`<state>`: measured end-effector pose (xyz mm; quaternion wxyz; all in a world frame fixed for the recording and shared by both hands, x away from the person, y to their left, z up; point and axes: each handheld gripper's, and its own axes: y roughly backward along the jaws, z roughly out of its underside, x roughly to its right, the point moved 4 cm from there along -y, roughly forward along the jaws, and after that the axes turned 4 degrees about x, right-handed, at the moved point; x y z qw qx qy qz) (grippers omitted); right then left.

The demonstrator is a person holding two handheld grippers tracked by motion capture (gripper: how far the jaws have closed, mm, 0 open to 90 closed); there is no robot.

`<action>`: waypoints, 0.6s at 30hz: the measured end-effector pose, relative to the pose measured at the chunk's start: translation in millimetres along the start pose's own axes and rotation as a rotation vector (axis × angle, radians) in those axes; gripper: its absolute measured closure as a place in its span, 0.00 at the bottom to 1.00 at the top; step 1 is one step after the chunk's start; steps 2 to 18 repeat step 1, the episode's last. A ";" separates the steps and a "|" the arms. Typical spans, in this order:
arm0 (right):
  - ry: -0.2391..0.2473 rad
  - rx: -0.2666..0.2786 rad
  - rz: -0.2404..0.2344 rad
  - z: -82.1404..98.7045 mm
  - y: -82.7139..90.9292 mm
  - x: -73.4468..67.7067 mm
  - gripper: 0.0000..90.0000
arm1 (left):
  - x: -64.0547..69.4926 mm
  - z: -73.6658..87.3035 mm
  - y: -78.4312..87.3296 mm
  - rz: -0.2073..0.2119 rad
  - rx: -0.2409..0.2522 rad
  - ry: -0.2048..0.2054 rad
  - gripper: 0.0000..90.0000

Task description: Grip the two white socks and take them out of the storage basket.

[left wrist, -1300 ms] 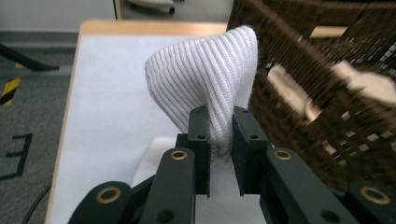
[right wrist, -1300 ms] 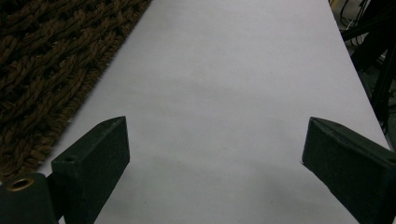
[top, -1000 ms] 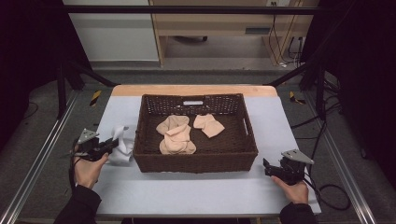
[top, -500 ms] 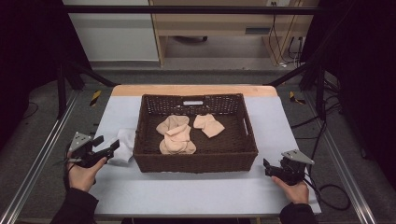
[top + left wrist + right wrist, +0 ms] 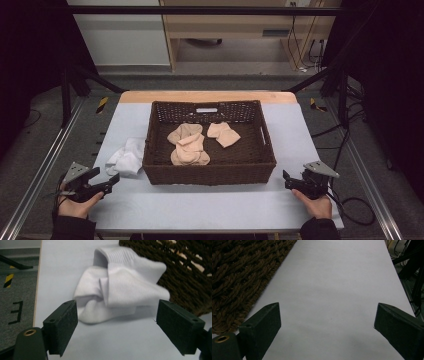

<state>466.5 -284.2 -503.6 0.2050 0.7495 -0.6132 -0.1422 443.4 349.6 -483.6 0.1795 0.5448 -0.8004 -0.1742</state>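
Observation:
A crumpled white sock point(image 5: 127, 157) point(image 5: 120, 290) lies on the pale table beside the left wall of a dark wicker basket point(image 5: 210, 172). Inside the basket lie beige socks point(image 5: 189, 145) and a smaller beige piece point(image 5: 223, 133). My left gripper point(image 5: 107, 182) point(image 5: 117, 332) sits near the table's front left corner, short of the white sock. Its jaws have just been opening and stand wide with nothing between them. My right gripper point(image 5: 291, 180) point(image 5: 327, 332) rests at the front right, open, with bare table between its jaws.
The basket's wall point(image 5: 190, 277) is close on the right in the left gripper view, and its corner point(image 5: 239, 277) lies left of the right gripper. Metal rails point(image 5: 40, 165) flank the table. Cables point(image 5: 357, 210) trail at right.
My left gripper let go of the white sock and drew back toward the front left corner with its jaws opened. The sock stays beside the basket. The right gripper has not moved.

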 end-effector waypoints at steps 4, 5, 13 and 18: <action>0.005 0.002 0.000 -0.3 0.7 0.5 0.08 | 0.4 2.4 1.0 -0.002 -0.006 -0.003 0.19; 0.005 0.002 0.000 -0.3 0.7 0.5 0.08 | 0.4 2.4 1.0 -0.002 -0.006 -0.003 0.19; 0.005 0.002 0.000 -0.3 0.7 0.5 0.08 | 0.4 2.4 1.0 -0.002 -0.006 -0.003 0.19; 0.005 0.002 0.000 -0.3 0.7 0.5 0.08 | 0.4 2.4 1.0 -0.002 -0.006 -0.003 0.19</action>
